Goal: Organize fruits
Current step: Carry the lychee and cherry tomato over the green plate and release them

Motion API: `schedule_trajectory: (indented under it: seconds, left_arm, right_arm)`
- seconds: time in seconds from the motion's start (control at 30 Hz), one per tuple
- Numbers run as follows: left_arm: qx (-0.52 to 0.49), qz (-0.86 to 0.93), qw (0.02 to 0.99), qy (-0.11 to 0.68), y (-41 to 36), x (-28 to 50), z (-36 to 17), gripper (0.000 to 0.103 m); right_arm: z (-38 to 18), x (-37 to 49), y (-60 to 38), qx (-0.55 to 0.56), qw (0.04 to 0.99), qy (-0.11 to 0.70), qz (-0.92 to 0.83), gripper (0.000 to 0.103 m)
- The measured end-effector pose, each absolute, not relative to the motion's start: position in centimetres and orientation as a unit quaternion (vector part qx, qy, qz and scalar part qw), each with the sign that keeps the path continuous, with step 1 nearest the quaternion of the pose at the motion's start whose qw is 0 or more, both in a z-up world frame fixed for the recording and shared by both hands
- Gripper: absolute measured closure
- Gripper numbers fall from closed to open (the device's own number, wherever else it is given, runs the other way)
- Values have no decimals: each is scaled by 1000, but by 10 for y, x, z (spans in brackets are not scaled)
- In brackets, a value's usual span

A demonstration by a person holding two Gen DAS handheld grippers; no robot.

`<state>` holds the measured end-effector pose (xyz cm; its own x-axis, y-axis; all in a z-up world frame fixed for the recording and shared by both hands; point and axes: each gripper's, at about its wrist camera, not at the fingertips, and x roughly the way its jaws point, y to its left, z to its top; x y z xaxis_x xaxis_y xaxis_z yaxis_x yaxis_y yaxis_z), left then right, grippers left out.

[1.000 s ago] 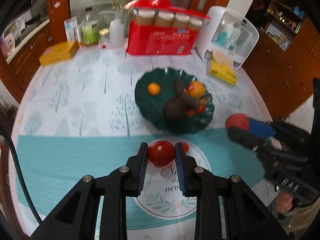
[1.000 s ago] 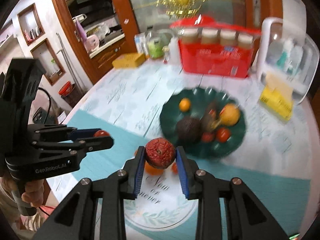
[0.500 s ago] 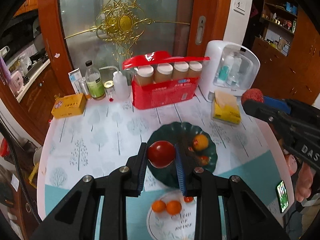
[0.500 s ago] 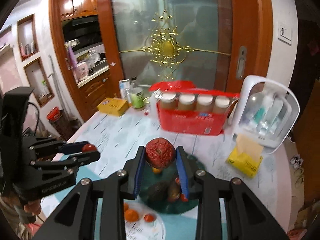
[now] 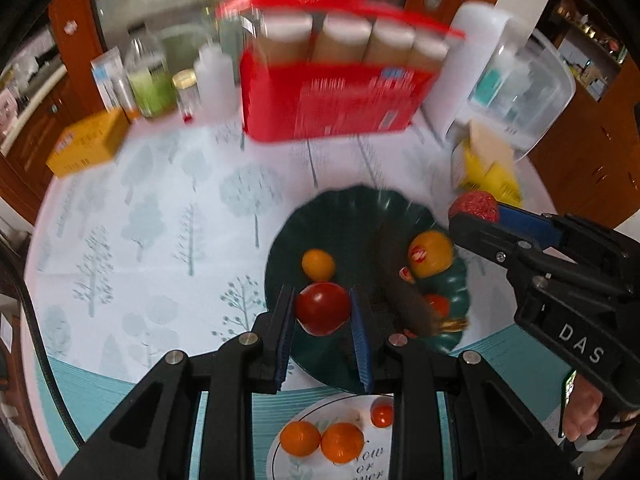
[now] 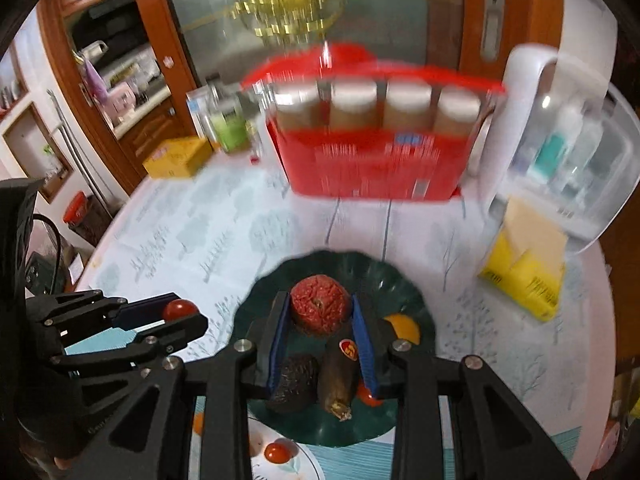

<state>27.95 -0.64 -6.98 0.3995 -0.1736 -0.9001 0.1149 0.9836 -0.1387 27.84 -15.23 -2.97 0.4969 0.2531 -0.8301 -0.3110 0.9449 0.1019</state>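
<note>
2 hand-held grippers clamp fruit: left [image 5: 322, 310] tomato [image 5: 322, 309], right [image 6: 320, 312] wrinkled red fruit [image 6: 319, 309], stem probably camera-facing.

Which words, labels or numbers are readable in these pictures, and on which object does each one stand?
"DAS": white letters on the black body of the right gripper; the rest is cut off.
"ow", "or", "ever": partial script on the white plate.
Red round sticker on the dark long fruit: a yellow mark, perhaps "S", not certain.
Red box, yellow box, yellow packet, bottles: print too blurred to read.
</note>
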Motion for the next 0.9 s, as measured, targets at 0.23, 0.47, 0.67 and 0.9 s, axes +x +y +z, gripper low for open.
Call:
schedule_trajectory:
  seconds: [0.23, 0.47, 0.67, 0.9]
  left_arm:
    - [-28, -90, 809, 581, -12, 300, -130, 78]
    - [-22, -87, 796, 598, -12, 309, -157, 77]
    - [-3, -81, 805, 588, -15, 310, -155, 46]
    - [0, -73, 813, 577, -14, 302, -144, 29]
  right_arm:
    - [-88, 302, -145, -37, 840, 519, 153, 72]
    - [-125, 316, -138, -45, 823, 547, 148, 71]
    - [-137, 320, -135, -46, 812, 562, 151, 70]
    - [-126, 313, -138, -41, 824, 545, 150, 62]
